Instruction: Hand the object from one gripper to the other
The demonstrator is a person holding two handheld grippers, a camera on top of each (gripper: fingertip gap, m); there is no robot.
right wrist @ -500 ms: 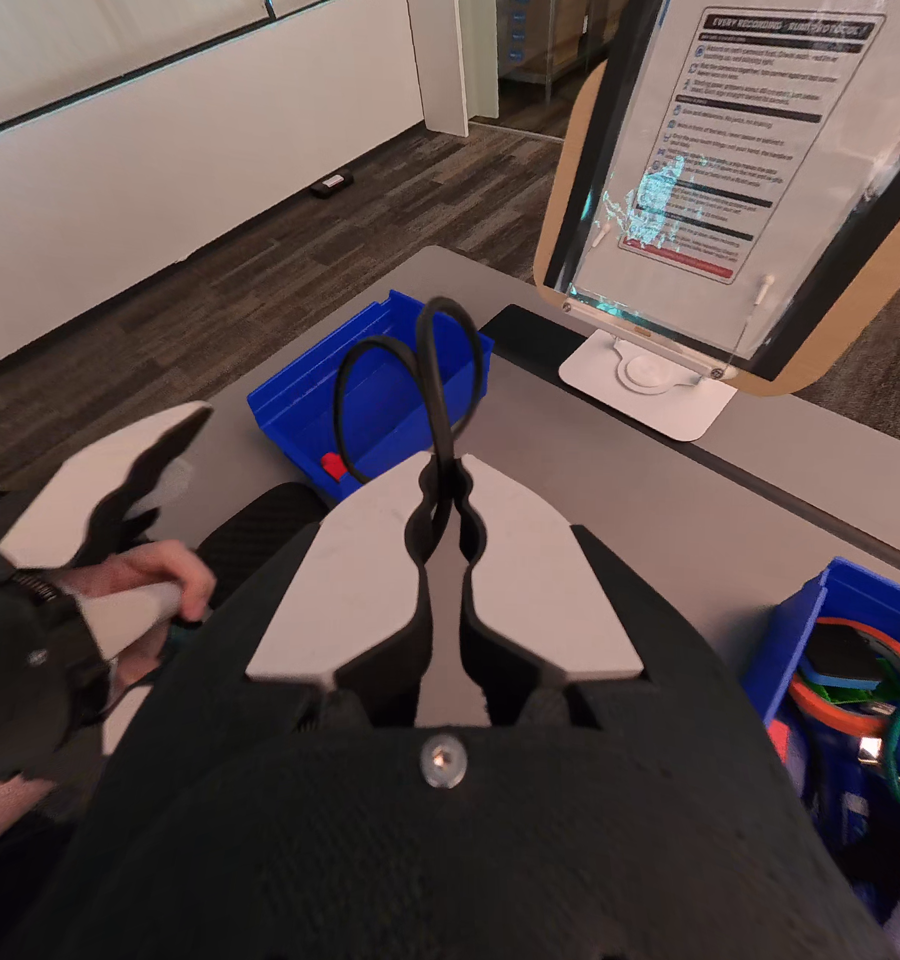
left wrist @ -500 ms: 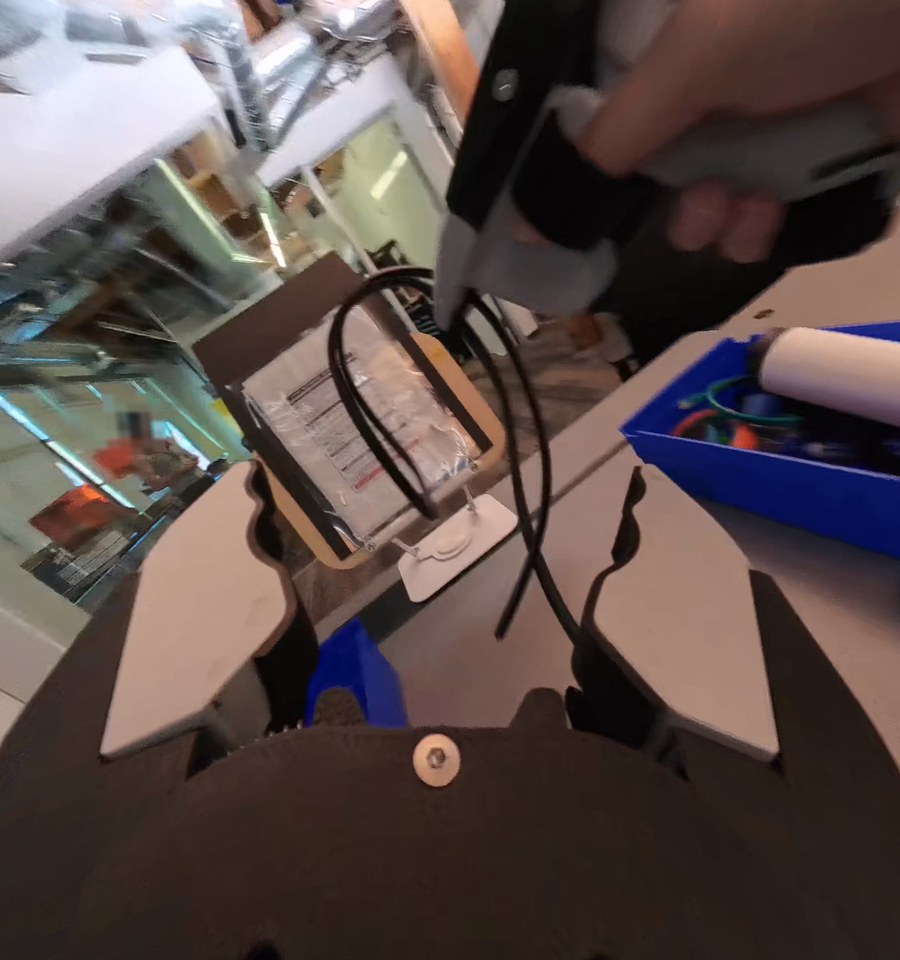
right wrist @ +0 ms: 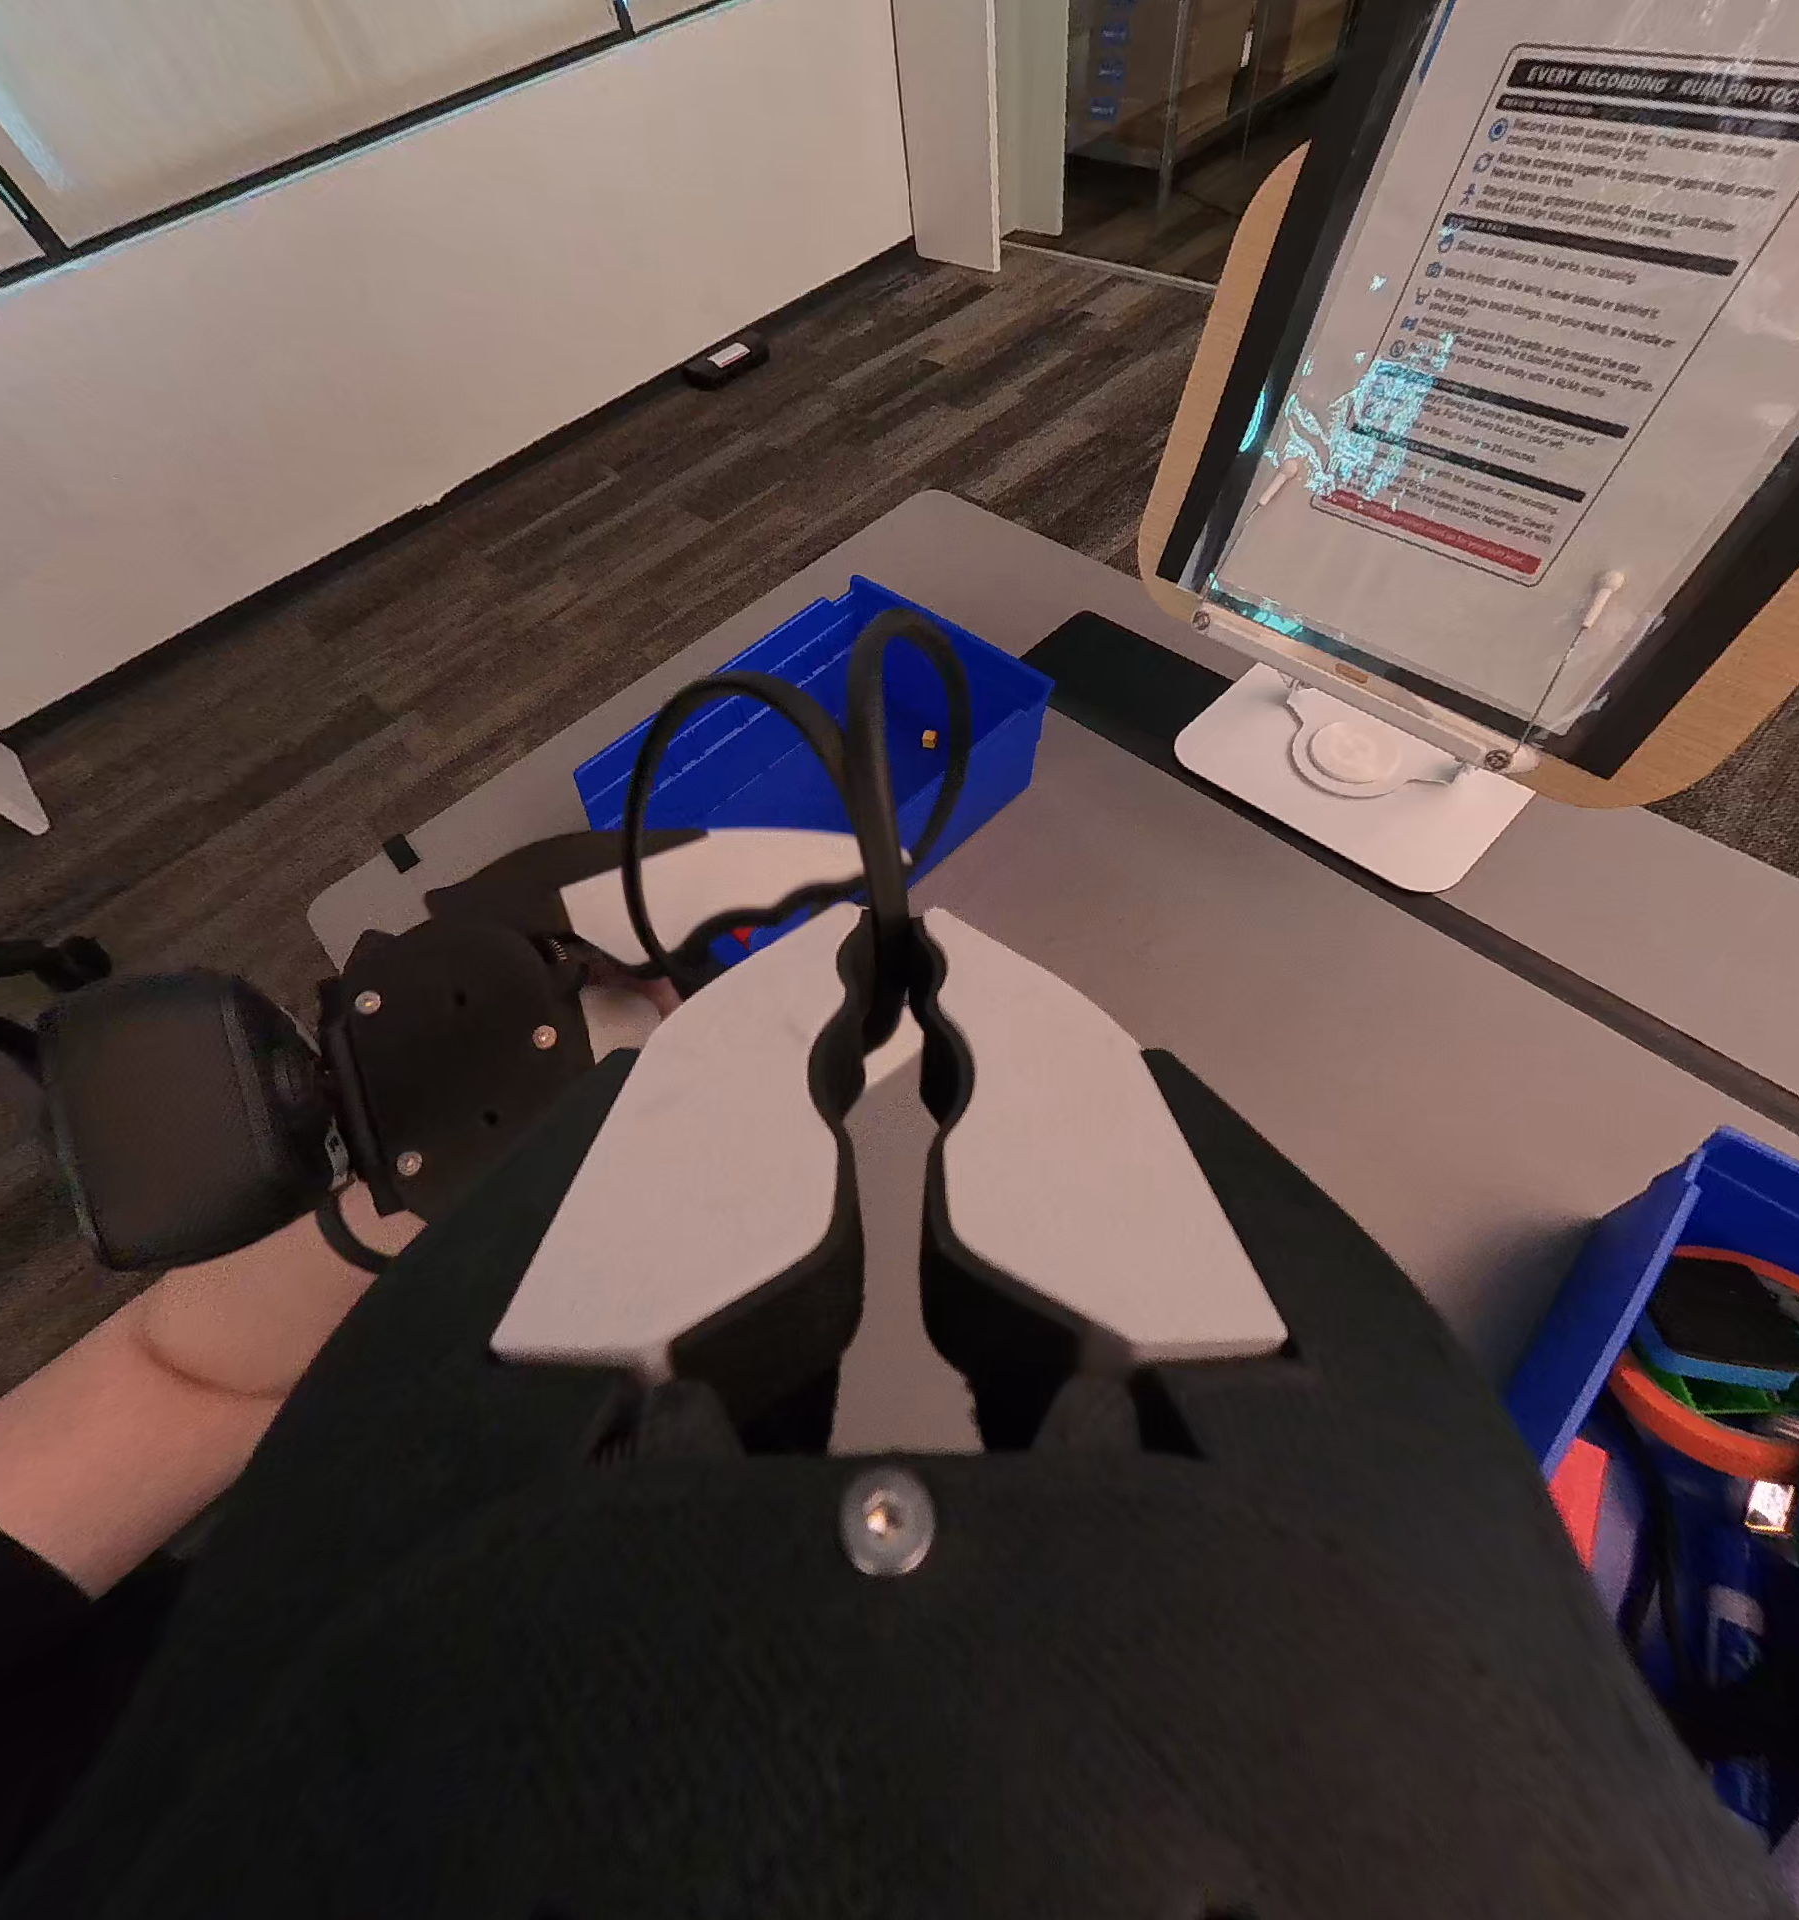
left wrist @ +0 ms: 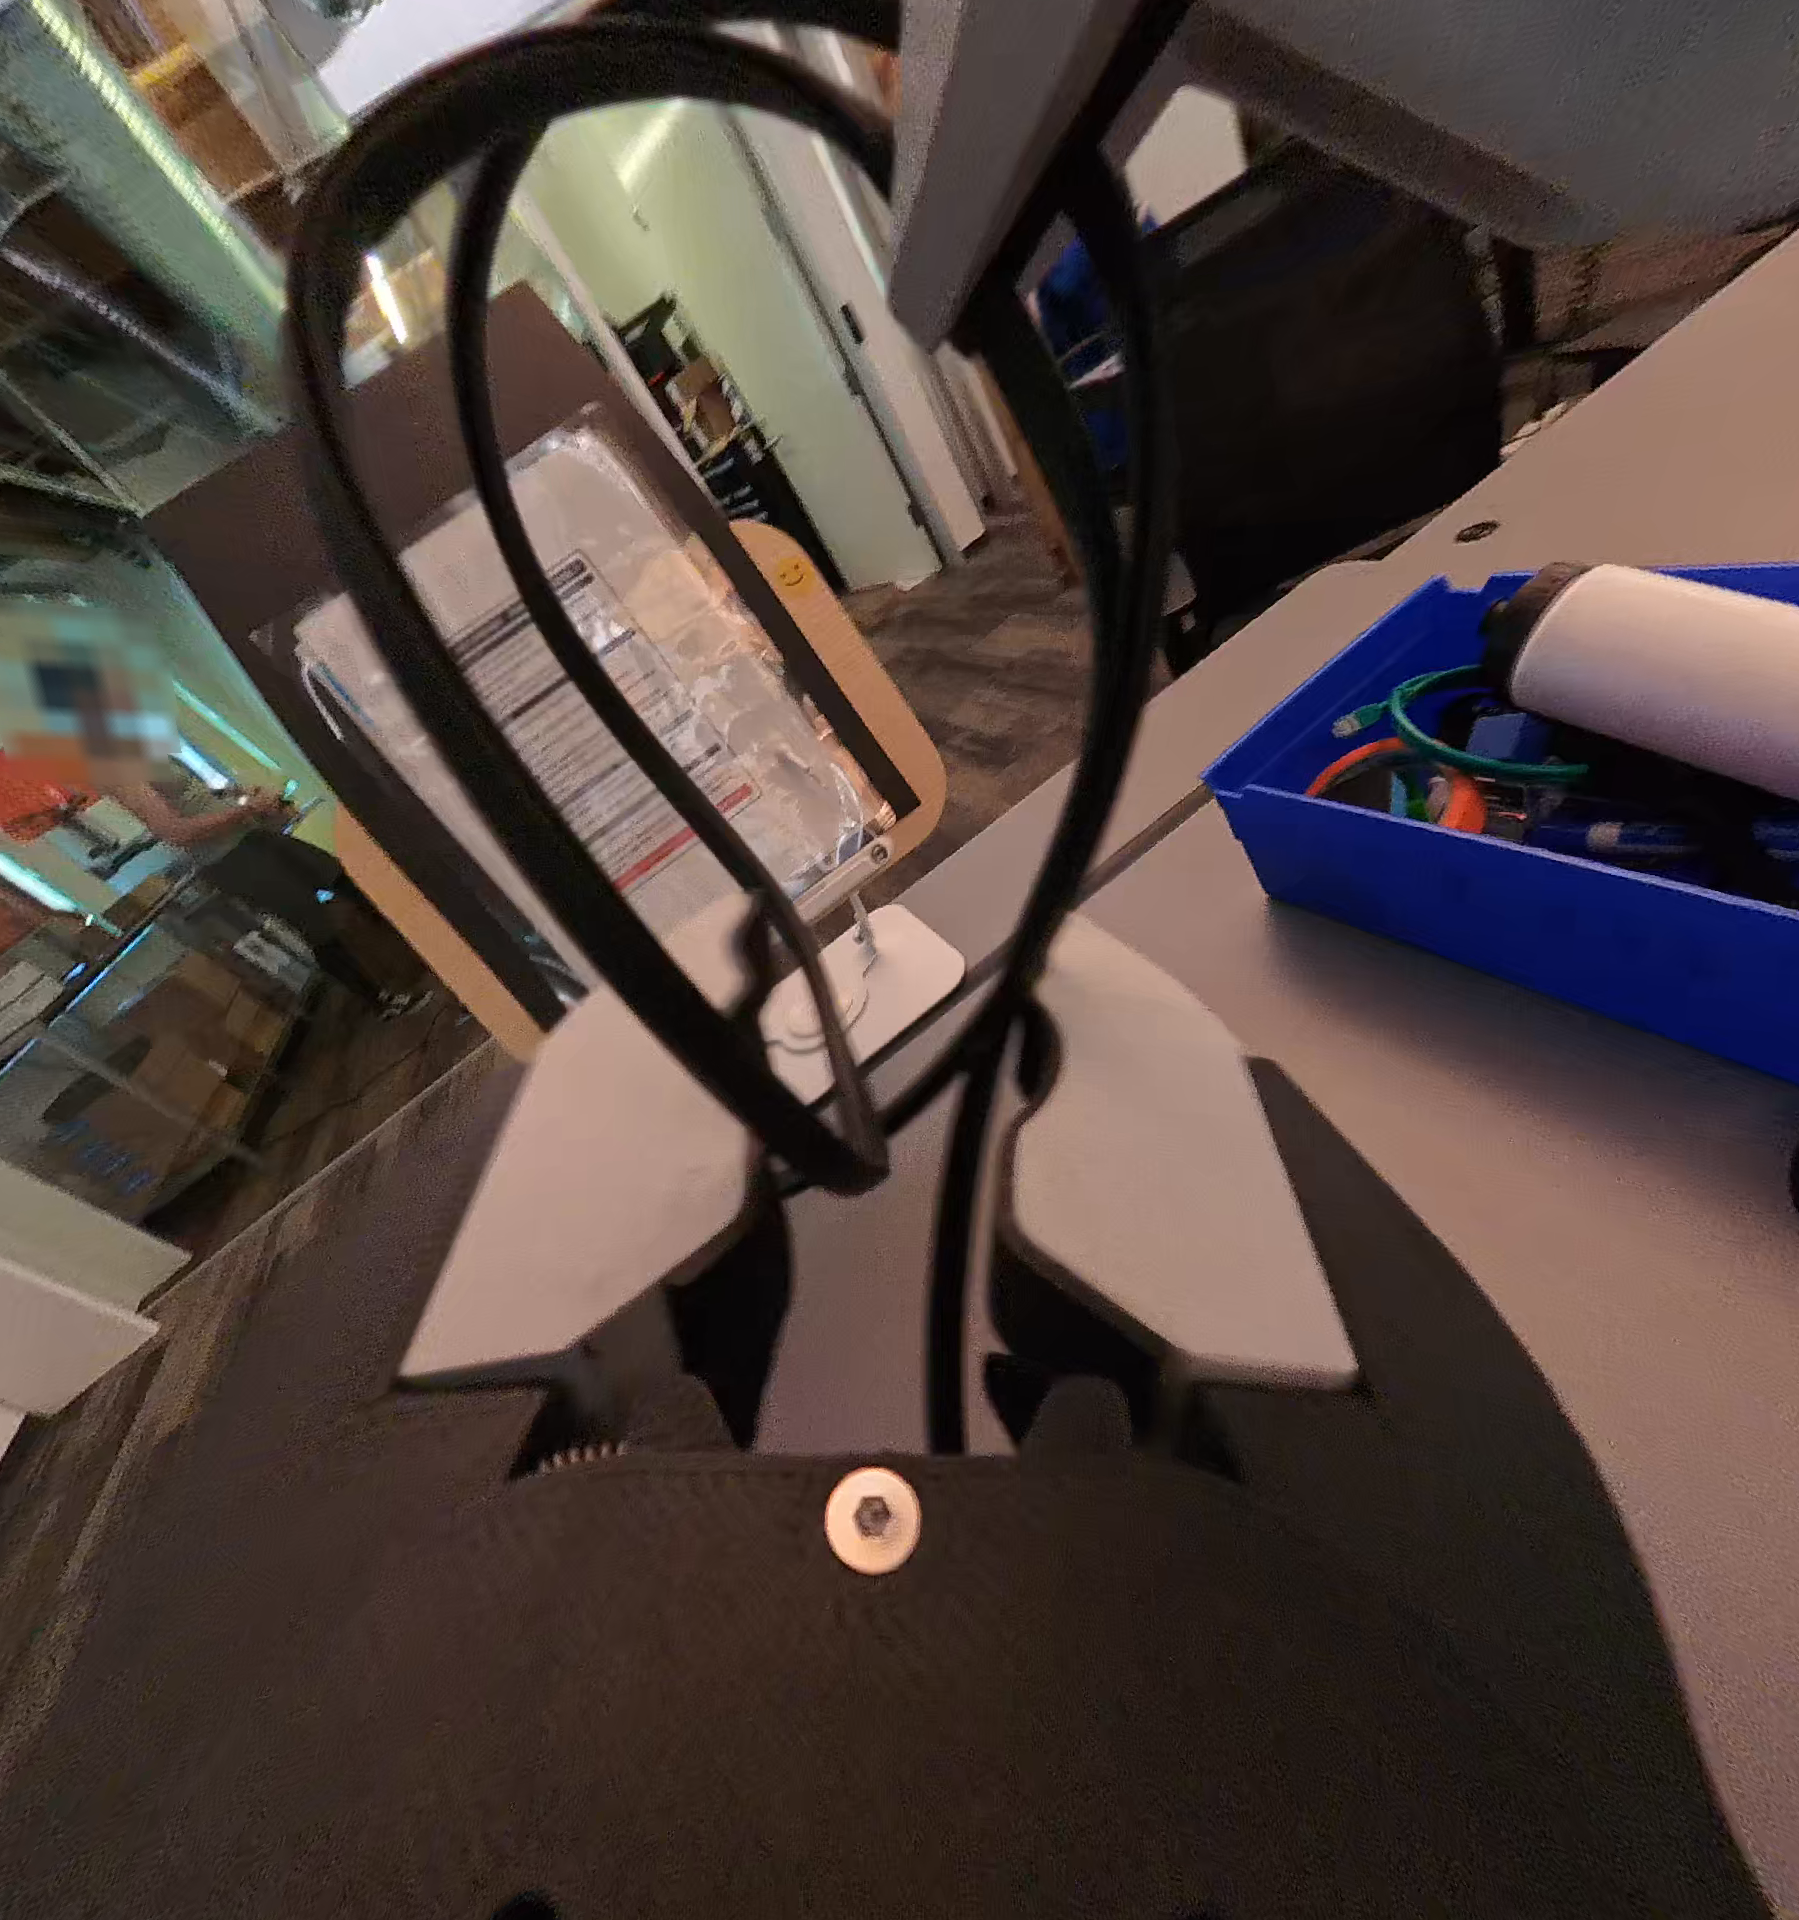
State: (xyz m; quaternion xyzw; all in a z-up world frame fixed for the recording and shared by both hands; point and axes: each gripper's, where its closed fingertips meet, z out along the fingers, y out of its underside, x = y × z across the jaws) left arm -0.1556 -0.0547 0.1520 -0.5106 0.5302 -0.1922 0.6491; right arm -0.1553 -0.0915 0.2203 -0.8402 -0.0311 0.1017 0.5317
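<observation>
A looped black cable point(right wrist: 884, 831) is pinched at the tips of my right gripper point(right wrist: 890, 935), which is shut on it and holds it above the grey table point(right wrist: 1290, 987). In the left wrist view the cable point(left wrist: 313, 312) hangs in big loops from a grey finger of the right gripper point(left wrist: 978, 208) at the top. Its lower strands run down between the jaws of my left gripper point(left wrist: 895, 987). Those jaws are partly closed with a gap around the strands. In the right wrist view a white finger of the left gripper point(right wrist: 729, 873) sits just left of the cable.
A blue bin point(left wrist: 1497, 914) with coloured cables and a white cylinder point(left wrist: 1705, 686) stands on the right. A nearly empty blue bin point(right wrist: 999, 717) sits at the table's far left edge. A sign stand point(right wrist: 1497, 312) is at the back.
The left gripper has moved up to the cable and its jaws have narrowed from wide open, with the strands now between them. The right gripper stays shut on the cable.
</observation>
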